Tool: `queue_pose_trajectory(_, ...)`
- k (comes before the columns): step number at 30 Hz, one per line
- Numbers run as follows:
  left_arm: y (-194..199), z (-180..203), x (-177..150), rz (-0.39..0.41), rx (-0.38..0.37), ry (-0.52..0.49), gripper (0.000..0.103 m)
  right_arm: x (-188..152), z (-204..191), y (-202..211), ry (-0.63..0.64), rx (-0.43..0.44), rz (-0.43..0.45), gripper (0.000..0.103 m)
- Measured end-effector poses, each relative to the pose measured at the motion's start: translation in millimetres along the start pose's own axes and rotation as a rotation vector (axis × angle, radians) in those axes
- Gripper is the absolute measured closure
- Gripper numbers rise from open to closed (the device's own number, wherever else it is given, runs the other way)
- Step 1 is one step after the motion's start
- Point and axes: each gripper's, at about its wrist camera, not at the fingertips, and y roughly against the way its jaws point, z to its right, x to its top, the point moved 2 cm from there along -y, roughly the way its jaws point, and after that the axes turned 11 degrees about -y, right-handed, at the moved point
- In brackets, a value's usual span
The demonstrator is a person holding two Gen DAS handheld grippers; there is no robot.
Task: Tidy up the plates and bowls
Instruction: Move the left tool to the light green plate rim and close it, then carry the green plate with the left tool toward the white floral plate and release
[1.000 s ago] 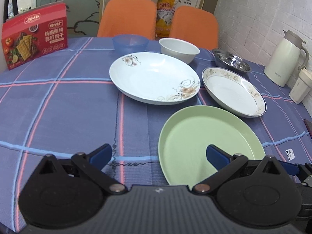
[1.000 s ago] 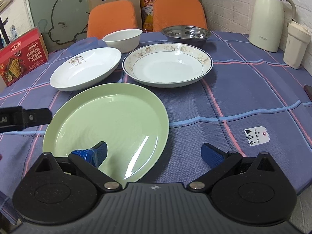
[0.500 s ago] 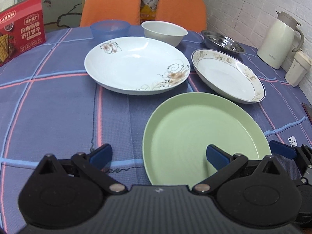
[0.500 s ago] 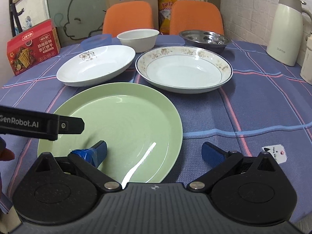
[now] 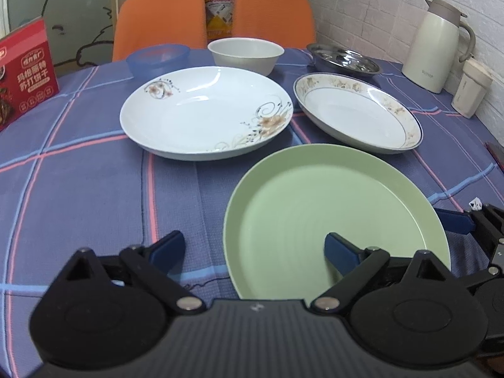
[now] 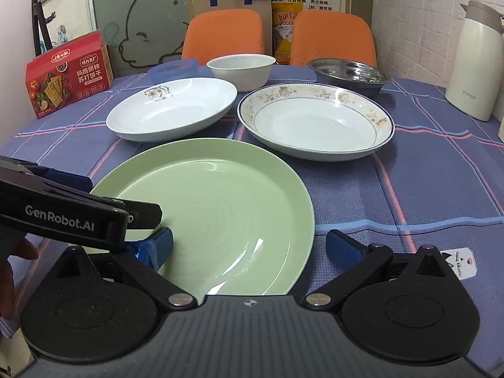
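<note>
Two low views, shared green plate [image 5: 330,201]

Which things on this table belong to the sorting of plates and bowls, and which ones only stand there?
For the job:
green plate
floral plate
gold-rimmed plate
white bowl
blue bowl
steel bowl

Just standing there:
cracker box
thermos
cup

Left hand-held gripper [image 6: 94,211] now reaching further from the left edge of the right wrist view over the green plate [image 6: 220,208], both views closer to that plate, dishes larger in frame
</note>
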Motion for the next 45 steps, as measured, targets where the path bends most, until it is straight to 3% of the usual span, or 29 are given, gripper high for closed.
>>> queue_pose_trajectory(2,4,5,-1,0.024,-0.019,-0.020,0.034,-1,-7,-1,0.017,0.024,-0.007,0.013)
queue_pose_trajectory(7,7,0,-1,0.016,-0.030,0.024,0.042,-7,-20,-1,0.024,0.038,0.035,0.014)
queue_pose_trajectory(10,16,-6,-4,0.017,-0.038,0.056,0.042,-6,-19,3,-0.005,0.060,0.039,0.015)
queue_pose_trajectory(15,39,-21,-10,0.025,0.017,0.083,0.042,-7,-38,20,0.021,0.059,0.079,0.015)
queue_pose_trajectory(25,69,-82,-43,0.008,0.141,0.177,0.042,-13,-98,15,0.047,0.199,0.062,0.014)
queue_pose_trajectory(29,62,-93,-47,0.000,0.119,0.208,0.042,-14,-118,6,0.070,0.227,0.041,0.013)
queue_pose_trajectory(33,53,-88,-43,0.009,0.095,0.195,0.042,-14,-119,3,0.082,0.202,0.035,0.014)
queue_pose_trajectory(39,42,-85,-44,0.006,0.126,0.158,0.036,-15,-115,-8,0.078,0.152,0.013,0.013)
queue_pose_trajectory(45,50,-99,-42,0.055,0.049,0.229,0.031,-18,-110,-10,0.089,0.193,-0.008,0.015)
